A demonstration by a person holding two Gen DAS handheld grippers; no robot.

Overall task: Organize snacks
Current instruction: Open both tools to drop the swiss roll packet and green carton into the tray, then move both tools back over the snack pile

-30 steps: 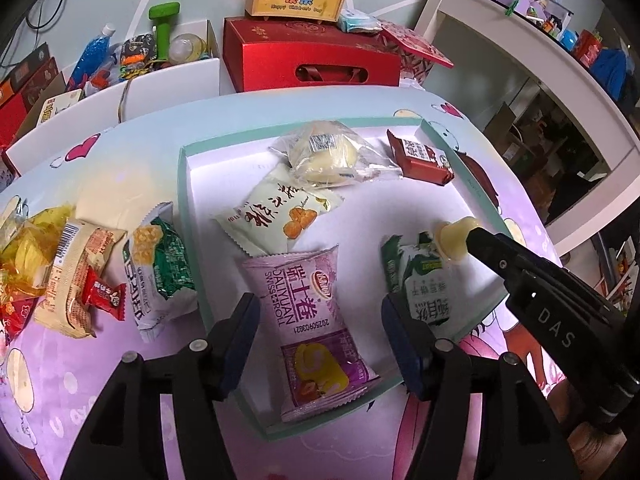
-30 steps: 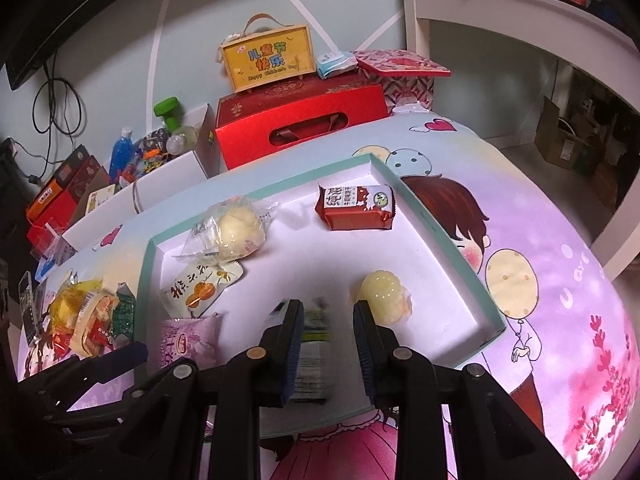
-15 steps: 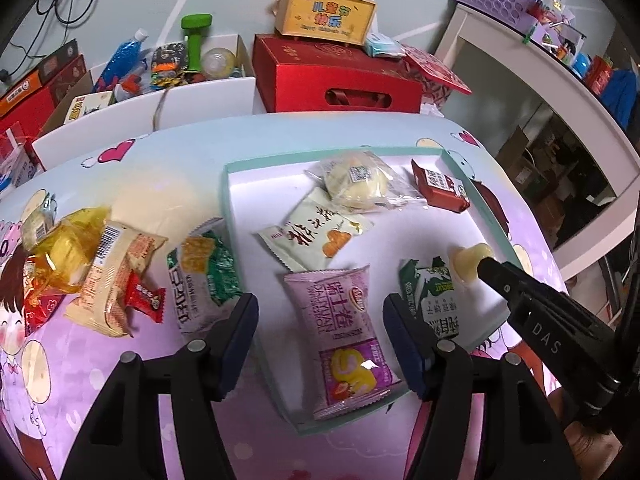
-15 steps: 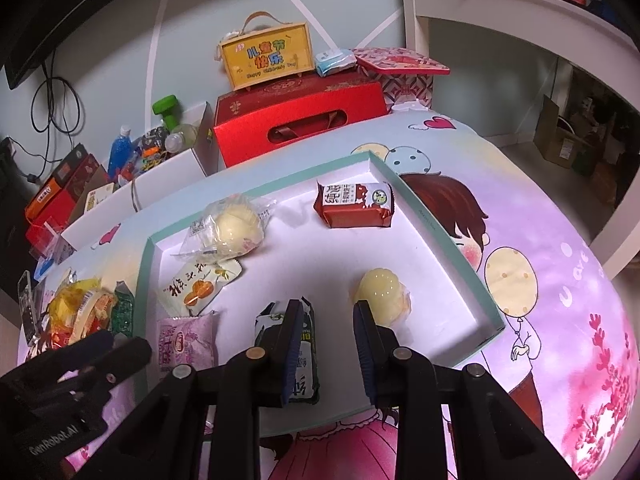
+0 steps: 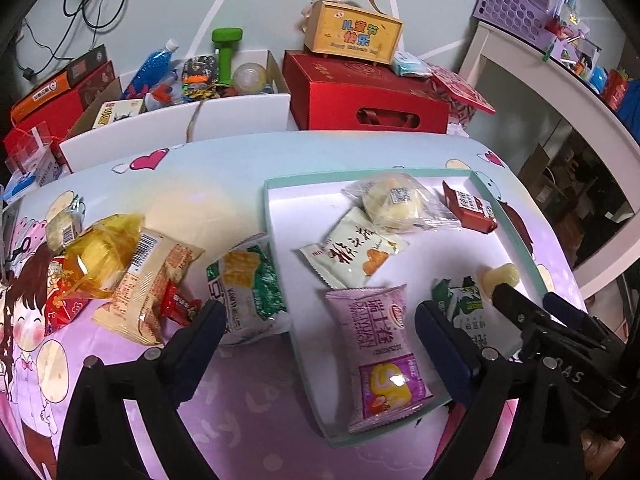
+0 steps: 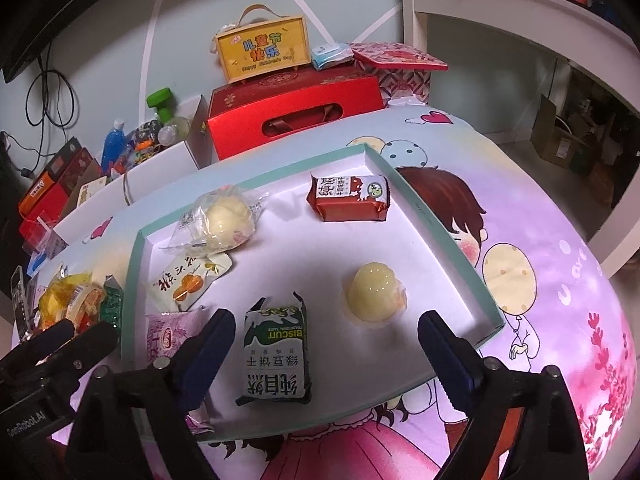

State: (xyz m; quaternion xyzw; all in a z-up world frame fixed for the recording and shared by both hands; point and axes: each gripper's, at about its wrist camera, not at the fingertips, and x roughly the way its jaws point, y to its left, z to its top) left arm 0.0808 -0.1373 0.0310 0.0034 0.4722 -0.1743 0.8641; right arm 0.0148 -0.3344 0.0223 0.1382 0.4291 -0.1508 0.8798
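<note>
The near end of the purple cake pack is partly hidden in the right view, behind the left tool. The pile of snacks at the left edge there is small and hard to make out.

The green biscuit pack lies flat in the white tray, near its front edge. It sits between the fingers of the right tool, which is wide open and holds nothing. A pale jelly cup stands just beside the pack.

The left tool is wide open too and empty. The purple cake pack lies between its fingers, inside the tray. A green cracker bag leans on the tray's left wall, maybe just touching it.

Farther back in the tray lie a wrapped bun, a red snack pack and a pale orange-print packet. More snacks sit on the cartoon counter. A red gift box stands behind.
</note>
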